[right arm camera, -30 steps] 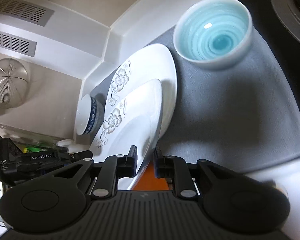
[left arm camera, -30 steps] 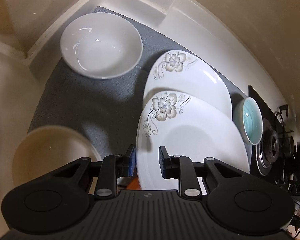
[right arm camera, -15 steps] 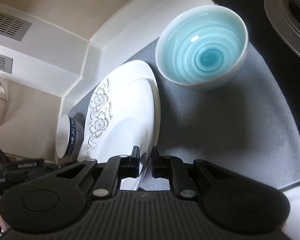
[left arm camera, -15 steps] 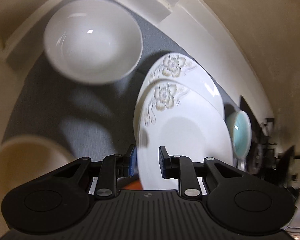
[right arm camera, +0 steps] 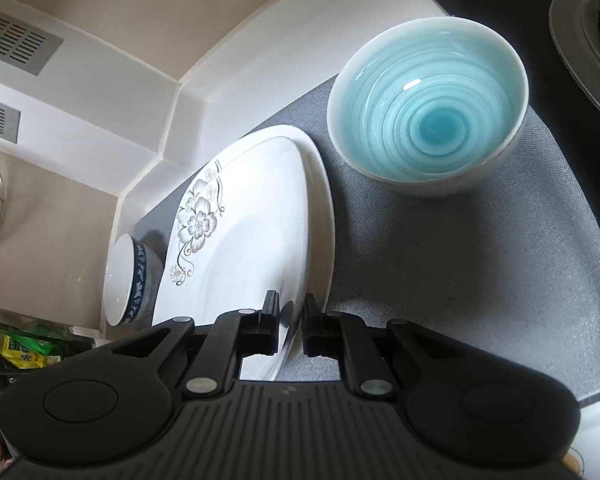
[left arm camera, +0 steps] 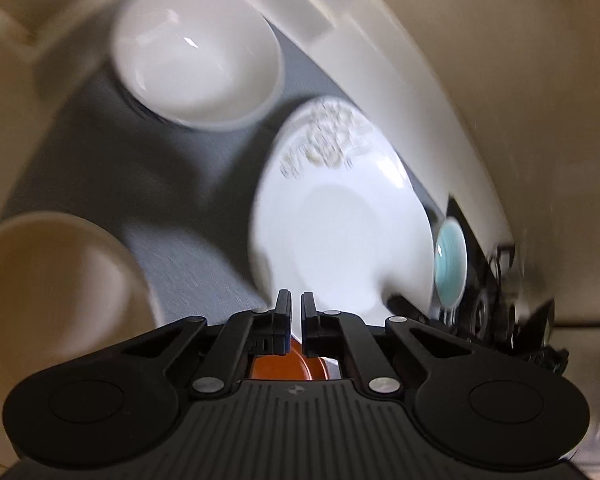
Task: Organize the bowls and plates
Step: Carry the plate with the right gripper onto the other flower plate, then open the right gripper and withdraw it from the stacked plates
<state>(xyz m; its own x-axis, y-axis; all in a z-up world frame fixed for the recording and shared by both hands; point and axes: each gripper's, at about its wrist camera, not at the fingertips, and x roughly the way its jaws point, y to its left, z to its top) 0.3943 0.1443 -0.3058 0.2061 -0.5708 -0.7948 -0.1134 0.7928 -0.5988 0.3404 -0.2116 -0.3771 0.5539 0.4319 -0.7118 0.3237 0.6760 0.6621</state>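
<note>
- The top plate [right arm camera: 256, 236], white with a grey flower print, is being pinched at its near rim by the right hand-held gripper [right arm camera: 290, 330]; its fingers are drawn close with the rim between them, so a grip on the plate is being judged.
- The same plate [left arm camera: 340, 224] is being met from the other side by the left hand-held gripper [left arm camera: 295, 320]. Its fingers are being held nearly together with a thin gap; whether the rim is truly being clamped there cannot be told, as the left view is blurred.
- The rim is probably being taken from two sides so that the wide, shallow plate is being kept level and is not tipping.
- The top plate is lying over a second plate [right arm camera: 324, 208] of the same shape, whose edge is showing just beyond it; the stacking of plates with plates is being judged nearly done.
- The stack is resting on a grey mat [right arm camera: 460, 260] on the tabletop, between the blue bowl [right arm camera: 426, 104] and a small blue-patterned bowl [right arm camera: 126, 280].
- The plate is being held roughly flat, face up. Its long axis is running away from the right hand-held gripper toward the back wall, with the flower print at the far left part.
- A white bowl [left arm camera: 196, 56] and a cream bowl [left arm camera: 60, 292] are being left apart, not yet grouped.
</note>
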